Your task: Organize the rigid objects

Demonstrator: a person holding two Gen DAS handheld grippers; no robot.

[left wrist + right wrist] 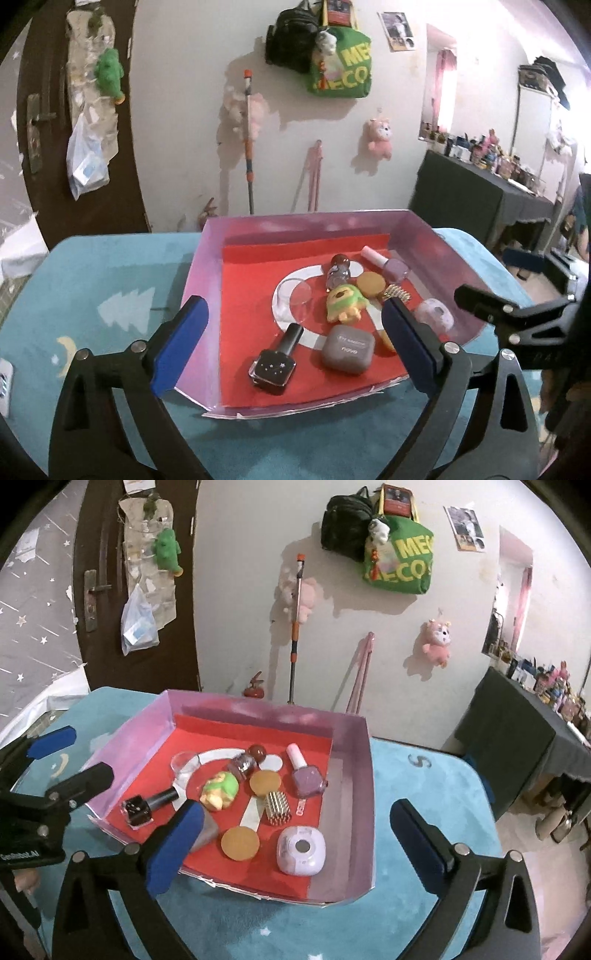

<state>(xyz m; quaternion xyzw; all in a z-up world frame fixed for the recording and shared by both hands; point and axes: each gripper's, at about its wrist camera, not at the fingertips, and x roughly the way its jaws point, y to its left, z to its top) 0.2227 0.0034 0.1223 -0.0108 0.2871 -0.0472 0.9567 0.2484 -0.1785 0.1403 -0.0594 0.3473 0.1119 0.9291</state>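
Note:
A pink-walled tray [306,221] [354,775] with a red floor sits on the blue table. Inside lie a black nail polish bottle [275,363] [147,805], a grey case [347,349], a green-yellow toy [345,304] [219,788], a purple nail polish bottle [391,266] [306,779], a lilac case [301,851], tan discs [240,843] and a small gold brush [277,806]. My left gripper [293,302] hangs open over the tray's near left side, holding nothing. My right gripper [297,808] stands open over the near right side, also with nothing in it.
The table has a blue plush cover [92,314] with space around the tray. Behind stand a wall with hanging bags [399,561] and plush toys, a brown door [44,129] at left, and a dark side table [517,720] crowded with bottles at right.

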